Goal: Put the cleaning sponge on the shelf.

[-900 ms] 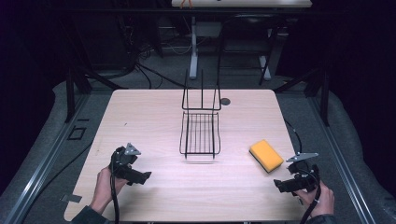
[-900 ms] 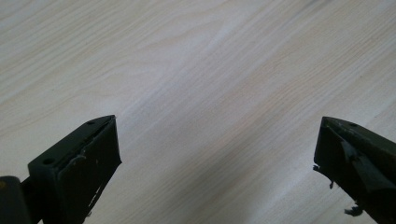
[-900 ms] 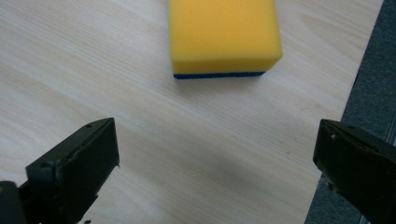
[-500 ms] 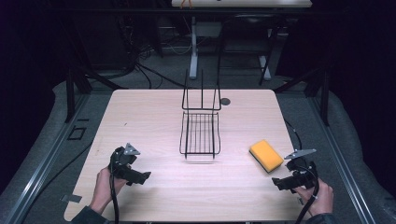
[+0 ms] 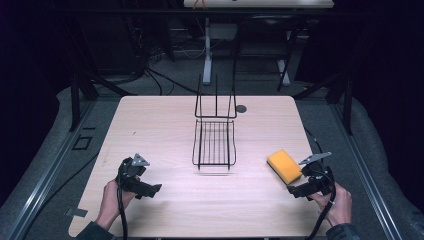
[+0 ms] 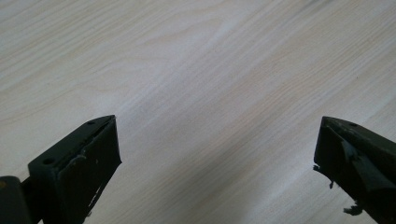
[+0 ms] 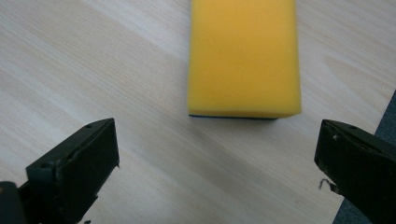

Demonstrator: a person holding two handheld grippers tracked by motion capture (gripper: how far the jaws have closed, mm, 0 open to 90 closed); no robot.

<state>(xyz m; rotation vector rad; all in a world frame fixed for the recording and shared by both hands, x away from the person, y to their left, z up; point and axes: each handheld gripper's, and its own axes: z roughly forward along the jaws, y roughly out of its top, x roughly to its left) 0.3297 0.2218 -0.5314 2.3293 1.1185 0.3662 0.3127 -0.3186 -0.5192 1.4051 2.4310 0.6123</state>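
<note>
While the yellow sponge (image 5: 284,166) lies flat near the table's (image 5: 165,125) right edge in the high view, the right gripper (image 5: 296,189) sits just beside its near end, jaws apart and not touching it. The left gripper (image 5: 150,190) rests low at the front left, well apart from the wire rack (image 5: 215,142) in the middle.

In the left gripper view, the left gripper (image 6: 217,149) stands wide open above bare table wood (image 6: 196,70), so it offers no help if the sponge slides.

In the right gripper view, the right gripper (image 7: 217,154) is spread wide, with the sponge (image 7: 243,58) ahead of the tips and off toward the right jaw. A straight push forward could likely catch that jaw on the soft foam and shove it away, or pinch only a corner, since the table's edge (image 7: 385,116) is near.
</note>
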